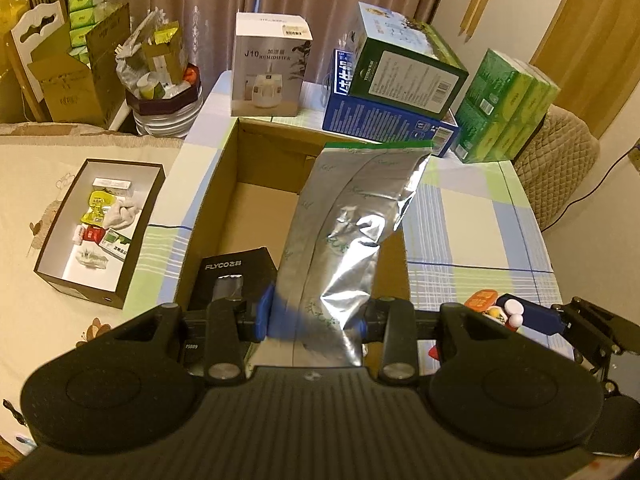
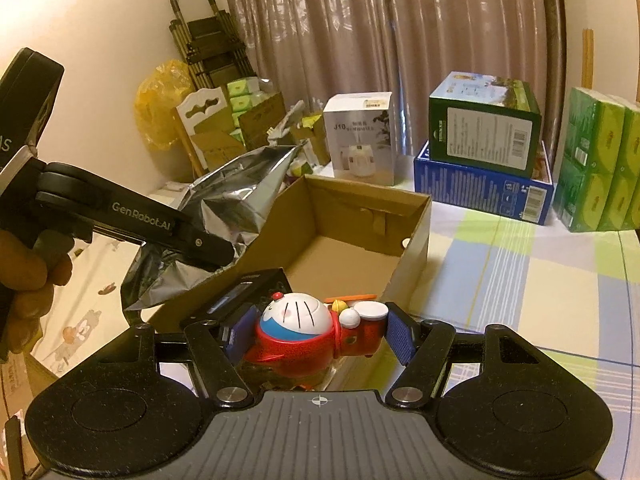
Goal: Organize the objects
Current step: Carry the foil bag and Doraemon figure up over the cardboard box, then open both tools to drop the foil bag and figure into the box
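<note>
My left gripper is shut on a silver foil pouch with a green top edge, held above the open cardboard box. A black FLYCO box lies in the box's near corner. In the right wrist view the pouch hangs at the box's left wall in the left gripper, with a hand on its grip. My right gripper is shut on a red, white and blue cartoon-cat toy just before the box's near edge. That toy shows at the right in the left view.
On the checked tablecloth behind the box stand a white humidifier box, a green box on a blue box, and green tissue packs. A dark tray of small packets lies left on a cream cloth.
</note>
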A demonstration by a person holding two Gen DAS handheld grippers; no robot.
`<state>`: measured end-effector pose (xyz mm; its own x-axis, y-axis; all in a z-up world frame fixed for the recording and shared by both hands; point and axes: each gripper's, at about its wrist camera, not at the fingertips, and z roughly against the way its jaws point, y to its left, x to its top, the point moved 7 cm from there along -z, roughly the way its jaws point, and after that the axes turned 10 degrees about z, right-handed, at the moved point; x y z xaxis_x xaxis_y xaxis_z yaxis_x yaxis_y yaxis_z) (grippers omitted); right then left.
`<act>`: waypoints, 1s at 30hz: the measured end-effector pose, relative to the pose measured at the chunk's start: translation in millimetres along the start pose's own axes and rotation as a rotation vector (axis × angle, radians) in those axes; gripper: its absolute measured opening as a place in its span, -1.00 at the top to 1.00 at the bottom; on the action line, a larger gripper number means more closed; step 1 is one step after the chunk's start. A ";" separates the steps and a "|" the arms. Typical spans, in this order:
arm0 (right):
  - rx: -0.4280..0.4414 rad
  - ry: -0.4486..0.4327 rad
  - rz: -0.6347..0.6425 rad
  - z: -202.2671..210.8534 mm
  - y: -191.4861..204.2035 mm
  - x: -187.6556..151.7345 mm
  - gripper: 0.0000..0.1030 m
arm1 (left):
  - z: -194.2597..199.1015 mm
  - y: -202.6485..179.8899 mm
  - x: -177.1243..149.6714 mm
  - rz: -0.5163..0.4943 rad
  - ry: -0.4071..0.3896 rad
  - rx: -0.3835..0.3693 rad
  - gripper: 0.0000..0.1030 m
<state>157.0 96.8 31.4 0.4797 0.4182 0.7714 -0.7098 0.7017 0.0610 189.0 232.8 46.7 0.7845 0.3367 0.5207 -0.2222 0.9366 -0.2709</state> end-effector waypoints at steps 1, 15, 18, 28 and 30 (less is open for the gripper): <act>0.001 0.002 -0.001 -1.1 -0.9 -0.2 -0.26 | -2.9 0.0 0.7 0.003 0.003 -0.001 0.35; 0.008 0.015 -0.009 -16.4 -4.0 -4.2 -0.26 | -19.0 3.2 6.5 0.023 -0.004 0.011 -0.02; 0.014 0.017 -0.007 -17.9 -1.2 -5.1 -0.26 | -19.0 8.2 4.5 0.024 -0.003 0.022 -0.02; 0.041 0.023 -0.005 -27.3 10.0 -3.4 -0.26 | -10.5 26.6 7.9 0.045 -0.020 0.040 -0.13; 0.051 0.023 -0.006 -30.7 12.8 -2.2 -0.26 | -8.7 29.5 9.2 0.049 -0.027 0.042 -0.14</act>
<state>162.7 122.5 11.1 0.4954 0.4280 0.7559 -0.7322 0.6740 0.0983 194.7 262.7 36.4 0.7566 0.3840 0.5292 -0.2845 0.9221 -0.2623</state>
